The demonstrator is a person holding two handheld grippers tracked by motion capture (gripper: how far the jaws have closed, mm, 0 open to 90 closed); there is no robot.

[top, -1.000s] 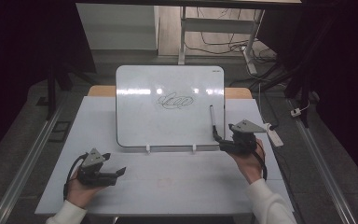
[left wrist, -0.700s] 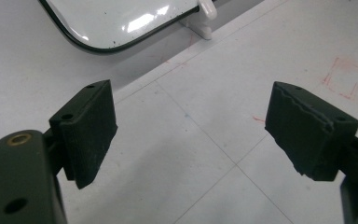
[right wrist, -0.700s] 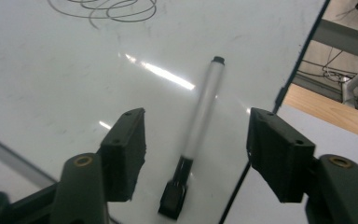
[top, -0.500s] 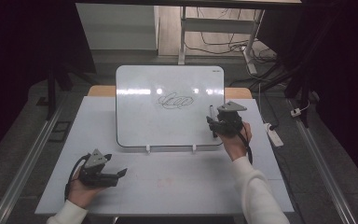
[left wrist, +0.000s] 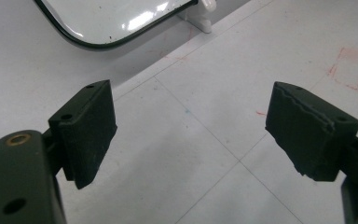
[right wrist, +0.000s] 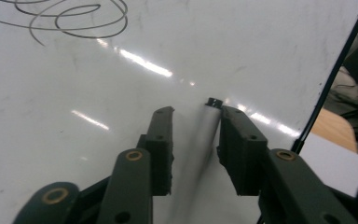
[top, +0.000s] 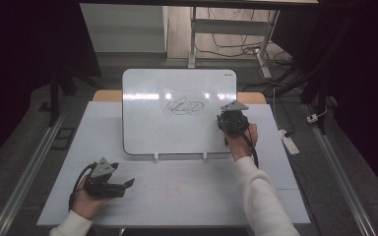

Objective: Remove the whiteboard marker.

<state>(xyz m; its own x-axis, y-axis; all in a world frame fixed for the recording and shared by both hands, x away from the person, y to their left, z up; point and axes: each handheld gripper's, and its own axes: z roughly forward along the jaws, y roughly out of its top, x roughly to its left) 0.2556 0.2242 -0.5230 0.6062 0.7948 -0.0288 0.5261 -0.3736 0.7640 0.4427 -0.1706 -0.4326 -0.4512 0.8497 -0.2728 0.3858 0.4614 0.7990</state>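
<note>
We have the right gripper [right wrist: 193,144] over the whiteboard [top: 147,128], its jaws straddling the marker [right wrist: 200,140], which lies on the board near its right edge with the black cap end pointing away from us, past the jaw tips. The jaws have just been closing and now stand narrow. The right one looks to be touching the barrel while a gap remains on the left, so we judge the marker between them but not yet clamped.

The marker should be light, stiff and smooth: a round plastic barrel that may roll or slide on the glossy board. We judge the mid-barrel the best place to take hold, squarely across it, clear of the cap.

A second ago the right gripper sat off the board's lower right corner with the marker ahead of it; now it has come up over the marker. The left gripper [left wrist: 191,135] rests wide open and empty on the table [top: 187,191], as before, with the scribble [top: 184,106] unchanged.
</note>
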